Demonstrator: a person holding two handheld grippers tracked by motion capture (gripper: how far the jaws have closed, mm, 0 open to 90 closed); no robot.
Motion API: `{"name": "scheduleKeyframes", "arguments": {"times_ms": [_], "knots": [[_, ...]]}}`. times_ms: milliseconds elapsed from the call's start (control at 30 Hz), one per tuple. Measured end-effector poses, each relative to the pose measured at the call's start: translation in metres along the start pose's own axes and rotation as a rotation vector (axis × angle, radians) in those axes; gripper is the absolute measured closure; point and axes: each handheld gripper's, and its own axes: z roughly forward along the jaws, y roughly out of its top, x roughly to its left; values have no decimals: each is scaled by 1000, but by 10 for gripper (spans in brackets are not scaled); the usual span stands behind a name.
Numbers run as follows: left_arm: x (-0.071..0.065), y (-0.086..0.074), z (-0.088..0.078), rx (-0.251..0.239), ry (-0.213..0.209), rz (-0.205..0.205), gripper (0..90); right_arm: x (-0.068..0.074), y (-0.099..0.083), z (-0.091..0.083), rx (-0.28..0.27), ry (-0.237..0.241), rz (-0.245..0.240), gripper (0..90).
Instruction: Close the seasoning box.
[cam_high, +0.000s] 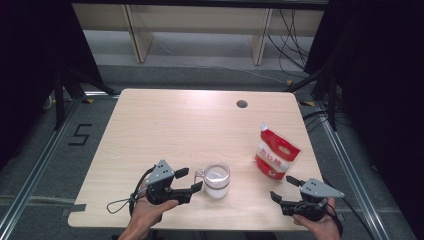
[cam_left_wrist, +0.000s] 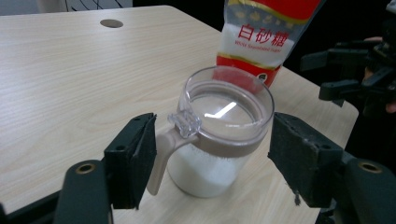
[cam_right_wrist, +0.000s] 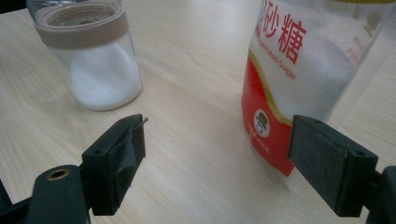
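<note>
A clear glass jar with a tan collar, a clear lid and a side handle stands upright near the table's front edge, partly full of white sugar. My left gripper is open just left of it. In the left gripper view the jar stands between the two pads, which do not touch it. A red and white sugar pouch stands upright to the jar's right. My right gripper is open and empty in front of the pouch, with the jar farther off to its left.
The light wooden table has a round cable hole at the back right. Black curtains and stand legs flank it, and wooden shelf legs stand beyond. The pouch is close to the table's right edge. A cable loop trails from the left gripper.
</note>
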Motion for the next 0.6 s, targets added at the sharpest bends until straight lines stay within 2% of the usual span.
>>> {"name": "scheduleKeyframes", "arguments": {"times_ms": [33,100,133,167,200,233,267,300,333,400,433,467,500,533,600], "knots": [[0,-1,0,2,3,3,300,-1,0,-1,-2,-10,-24,198],[-2,-6,-1,10,11,-12,284,2,0,0,2,2,8,198],[-2,-8,-2,20,19,-5,278,2,1,-1,12,-4,9,198],[0,-11,-2,19,6,12,271,2,0,0,4,-7,0,198],[-1,-14,-3,29,24,7,266,2,0,0,1,3,4,197],[0,-16,-4,37,26,18,261,1,0,-1,6,4,-11,198],[-1,-19,-4,33,25,0,257,0,0,0,-18,-3,-42,198],[0,-22,-5,43,29,14,253,1,0,0,-6,2,-28,198],[1,-26,-5,49,29,8,248,3,0,-1,2,3,-5,198],[0,-30,-7,59,31,-5,239,3,-1,0,-3,3,-30,198],[-1,-31,-7,60,31,-3,238,5,-1,-1,-1,-6,-25,198],[-1,-33,-8,62,33,-5,238,7,-1,-2,18,-3,3,197],[-1,-34,-9,63,34,-8,236,4,-1,-2,13,1,-30,196],[-1,-35,-10,69,35,12,235,5,-1,-2,16,5,-27,194],[-2,-38,-11,79,48,19,227,8,-3,-2,17,3,8,182]]}}
